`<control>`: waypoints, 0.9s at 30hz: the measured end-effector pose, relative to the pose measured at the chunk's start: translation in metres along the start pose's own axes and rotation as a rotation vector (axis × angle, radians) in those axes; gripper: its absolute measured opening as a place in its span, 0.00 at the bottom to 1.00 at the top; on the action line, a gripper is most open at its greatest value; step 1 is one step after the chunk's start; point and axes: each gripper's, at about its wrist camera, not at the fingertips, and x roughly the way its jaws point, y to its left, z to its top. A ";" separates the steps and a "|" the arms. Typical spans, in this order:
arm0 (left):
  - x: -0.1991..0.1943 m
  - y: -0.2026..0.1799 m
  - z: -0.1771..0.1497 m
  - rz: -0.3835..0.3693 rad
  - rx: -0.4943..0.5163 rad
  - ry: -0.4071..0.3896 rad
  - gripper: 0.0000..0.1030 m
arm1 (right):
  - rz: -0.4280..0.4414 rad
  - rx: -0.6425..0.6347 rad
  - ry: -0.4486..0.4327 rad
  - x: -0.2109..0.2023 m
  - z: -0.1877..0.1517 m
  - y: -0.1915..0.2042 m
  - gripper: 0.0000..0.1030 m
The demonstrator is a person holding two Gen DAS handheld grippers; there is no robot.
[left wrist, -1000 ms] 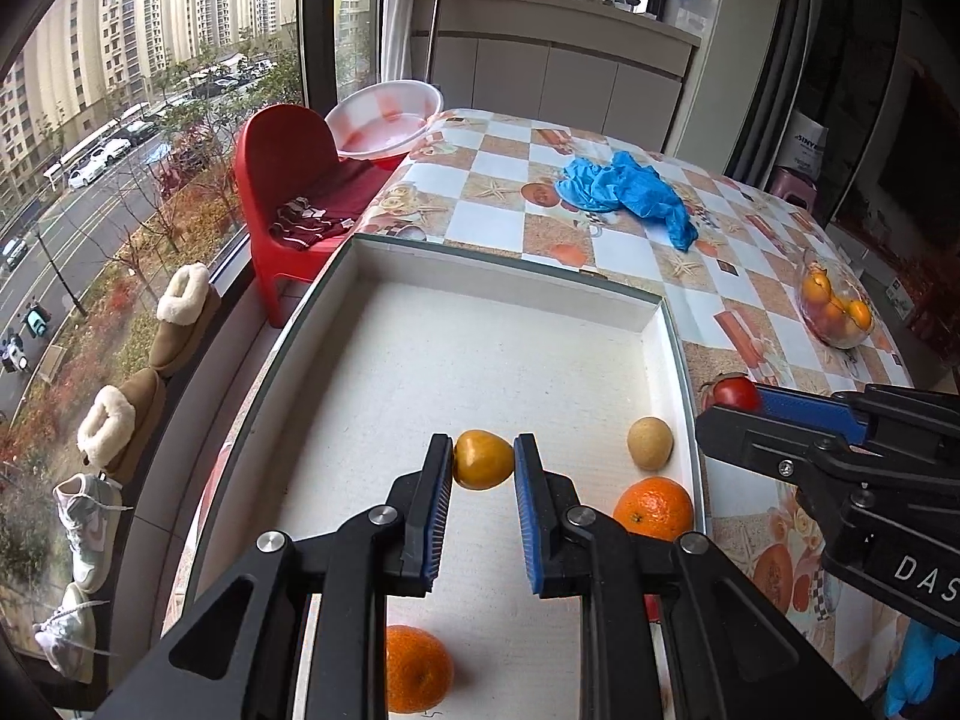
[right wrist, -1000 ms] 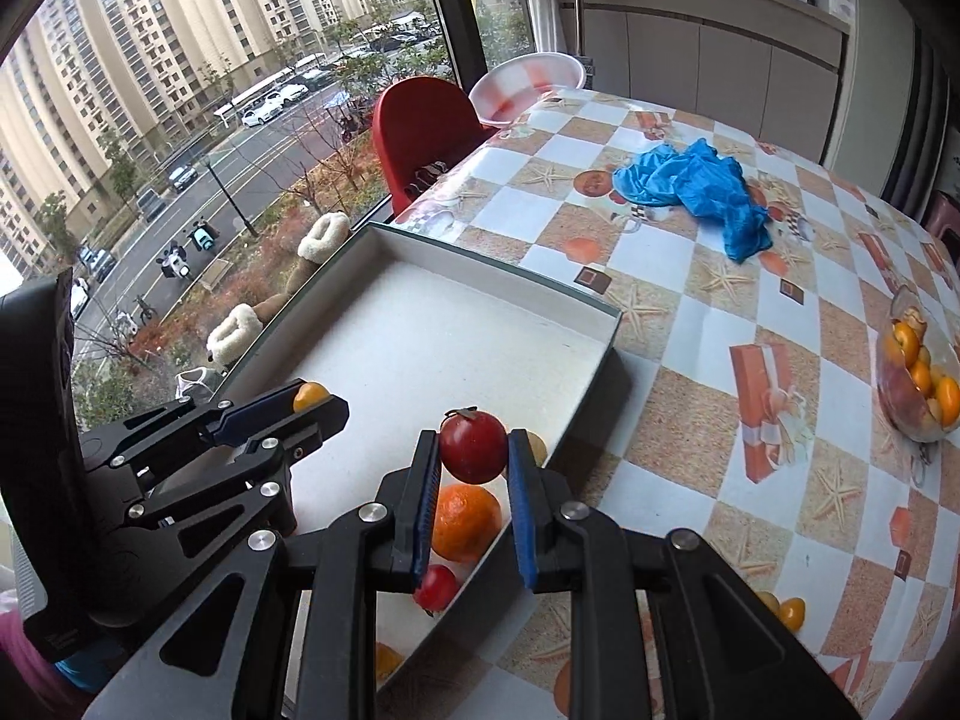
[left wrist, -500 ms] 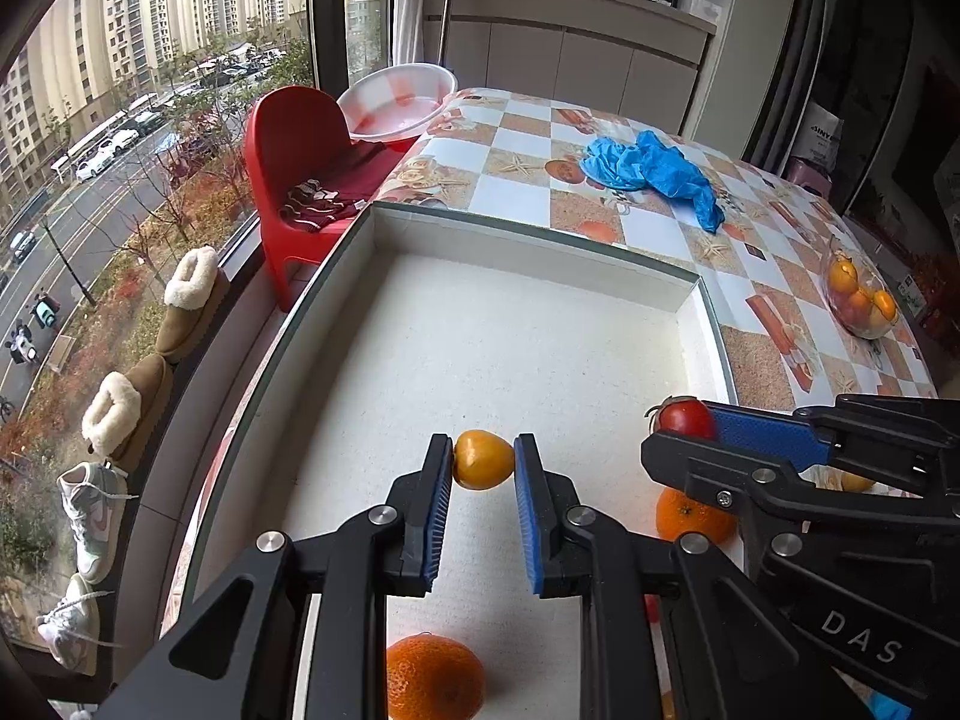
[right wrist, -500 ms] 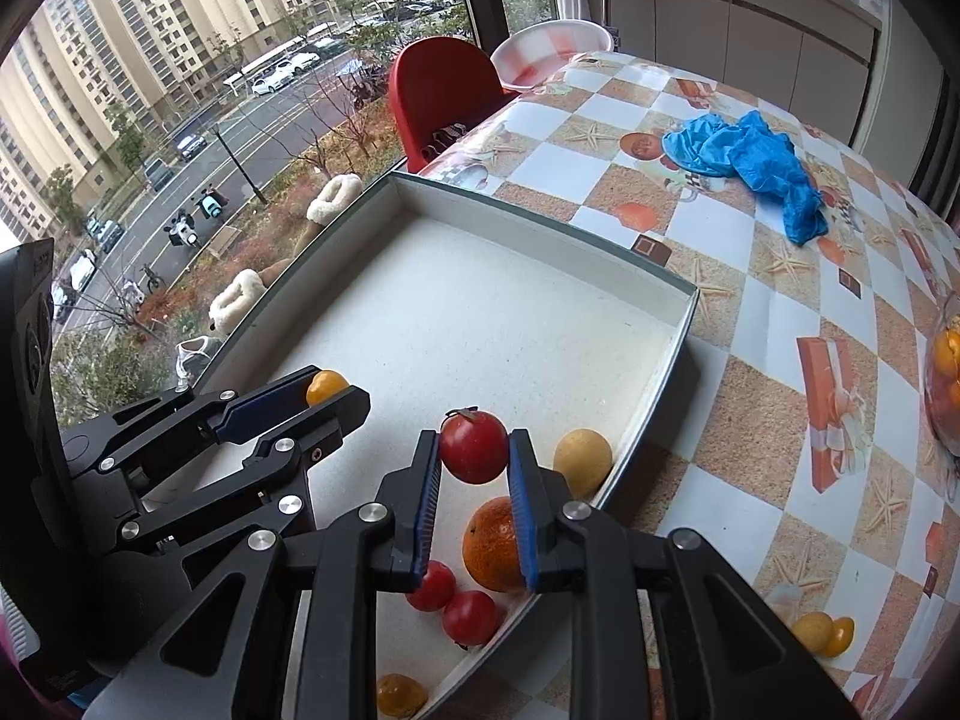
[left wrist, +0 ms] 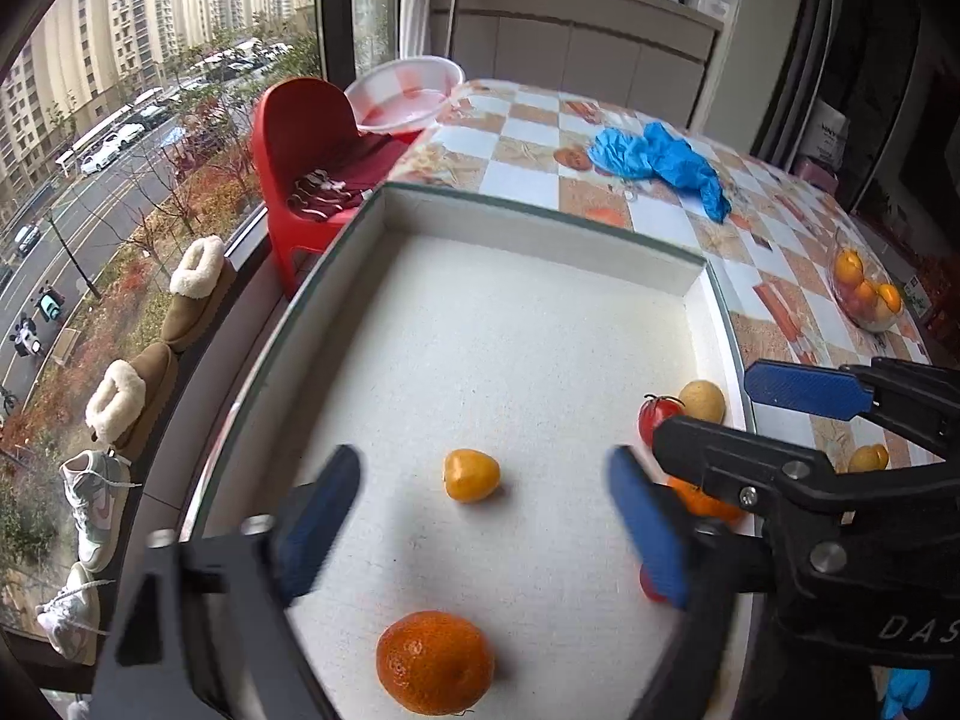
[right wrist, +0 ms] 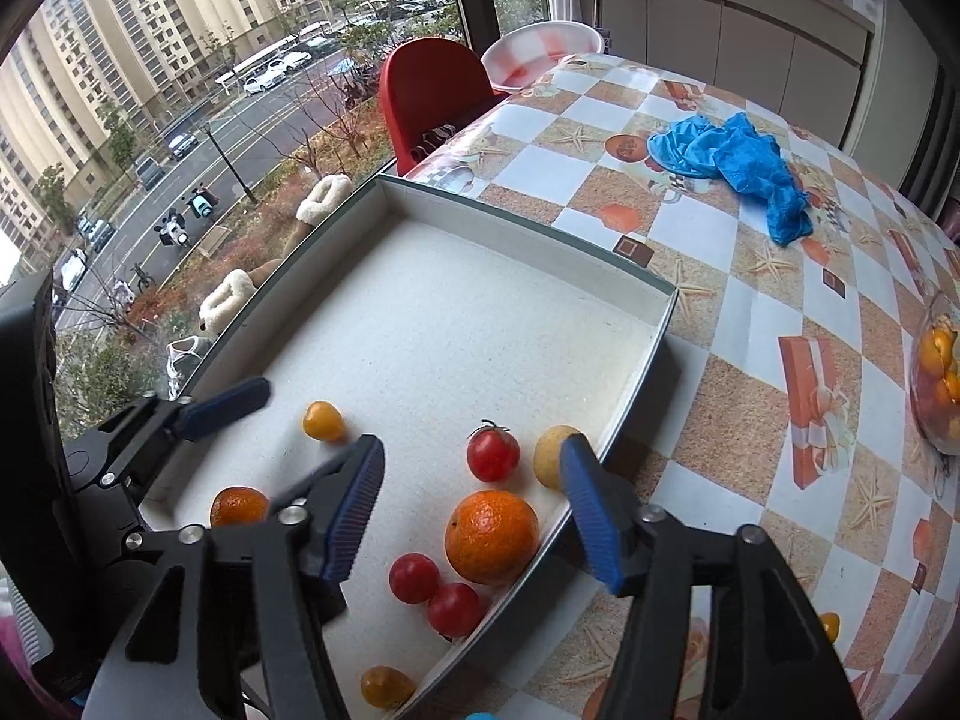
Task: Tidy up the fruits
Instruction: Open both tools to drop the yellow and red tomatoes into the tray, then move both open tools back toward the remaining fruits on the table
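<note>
Change since a second ago: both grippers, then pinched on fruit, now stand apart from it; the small yellow-orange fruit [left wrist: 471, 474] and the red tomato [right wrist: 493, 454] lie loose on the tray floor.
Left gripper [left wrist: 483, 531]: jaws opening, blue pads spread wide and blurred, with the yellow-orange fruit on the floor between and ahead of them, touching neither pad.
Right gripper [right wrist: 474, 513]: jaws opening, nothing pinched; the tomato and a large orange [right wrist: 492, 536] lie in the gap below its fingers.
Tray [right wrist: 528, 228]: white, shallow, walled, set at the table's window-side edge; all sorted fruit sits at its near end.
Right corner of tray: tomato just beside a pale yellow fruit [right wrist: 549, 450] that sits against the wall; two more tomatoes [right wrist: 435, 591] are touching each other near the large orange.
Left side of tray: a second orange [left wrist: 435, 662] lies near the left gripper's base.
Table [right wrist: 750, 312]: checked starfish-print cloth, a crumpled blue cloth [right wrist: 732, 159] at the far side, a glass bowl of oranges [left wrist: 867, 294] well apart from the tray.
Beyond the table: red chair [left wrist: 300, 138] and a window over a street.
</note>
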 end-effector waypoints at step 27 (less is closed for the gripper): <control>-0.049 -0.048 -0.020 -0.018 0.098 -0.030 0.92 | -0.151 0.173 -0.091 -0.075 -0.071 -0.093 1.00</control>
